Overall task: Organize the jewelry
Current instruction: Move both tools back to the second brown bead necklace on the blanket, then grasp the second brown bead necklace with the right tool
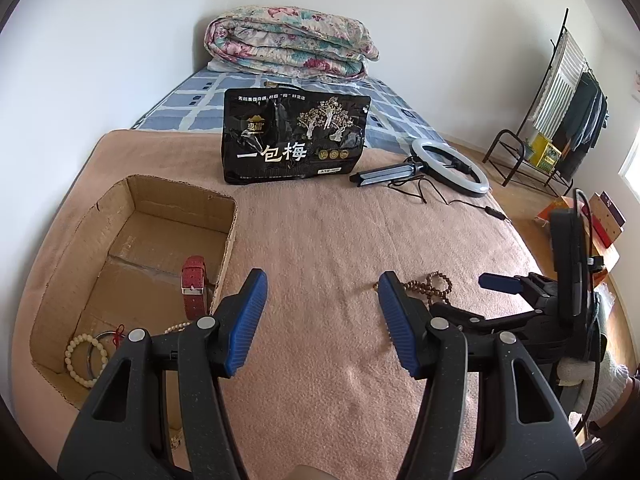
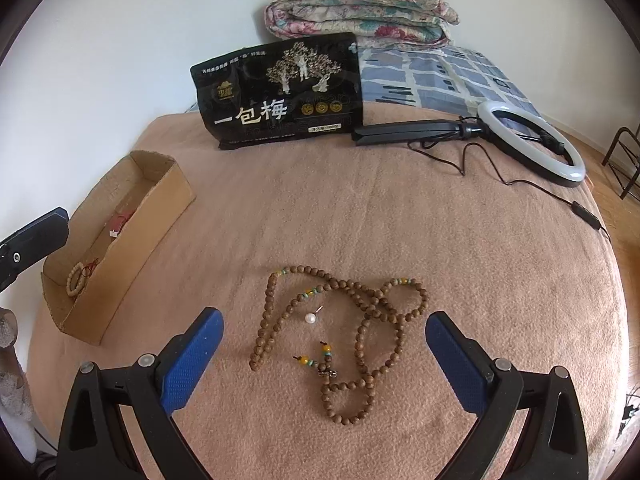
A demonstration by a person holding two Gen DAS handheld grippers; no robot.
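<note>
**Hovering over the last loose beads while the box waits to one side**

Nearest the right-wrist camera, the right gripper [image 2: 324,356] hangs above the blanket with its blue pads spread wide and nothing between them. It is angled down at the wooden bead necklace [image 2: 344,328], which lies in a loose tangle directly under the gap, likely because that is the next piece to lift. A small pearl earring [image 2: 311,317] sits inside the loops of beads, touching nothing but the peach blanket [image 2: 440,240], so a grab at the strand could drag or bury it.

The left gripper [image 1: 322,320] is also empty, its jaws standing partly open over bare blanket just beside the cardboard box [image 1: 230,240]. That position suits a hand that is free to steady the box or take a second item.

Inside the box lie a red watch strap [image 1: 195,286] propped against the near wall, a pale bead bracelet [image 1: 78,354] and a thin bangle with a red cord [image 1: 102,350], all gathered at one end. The sorting therefore looks well along, with the necklace and earring left out.

Farther back stand a black snack bag [image 2: 280,96] and a ring light [image 2: 532,140] with its cord trailing. Beyond them a folded floral quilt [image 2: 360,12] rests against the wall.
</note>
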